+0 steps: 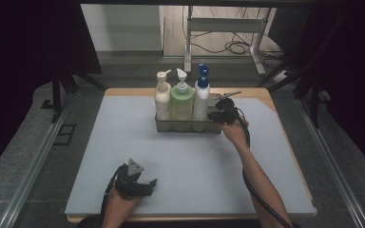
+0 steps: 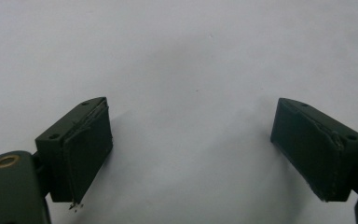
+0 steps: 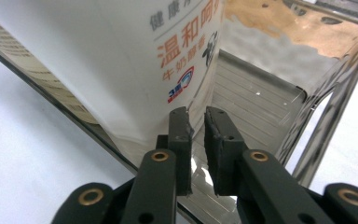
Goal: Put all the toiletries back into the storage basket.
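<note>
The table (image 1: 123,156), under a pale mat, is carrying everything w/ most of its surface bare, giving both hands room to work. Toward the far edge, centre, a clear smoky tray (image 1: 188,125) is sitting on the mat, its long side facing the person; its walls are keeping three pump bottles upright in a row, touching one another: a cream bottle (image 1: 162,97) at the left, a green bottle (image 1: 182,97) in the middle, a white bottle (image 1: 201,95) w/ a blue pump at the right. Right of the white bottle the tray is holding an empty stretch of ribbed floor, prob. space for a further item. The right gripper (image 1: 218,115) is reaching in at that right end; in the right gripper view (image 3: 196,119) the fingers are standing nearly closed, only a narrow gap between the pads, straddling the tray's near wall (image 3: 121,154) just beside the white bottle (image 3: 98,60). Whether the pads are actually pressing the wall I cannot tell. The left gripper (image 1: 134,183) is resting near the table's front edge, well apart from the tray, prob. waiting; its fingers (image 2: 86,149) are spread wide over bare mat, holding nothing.
</note>
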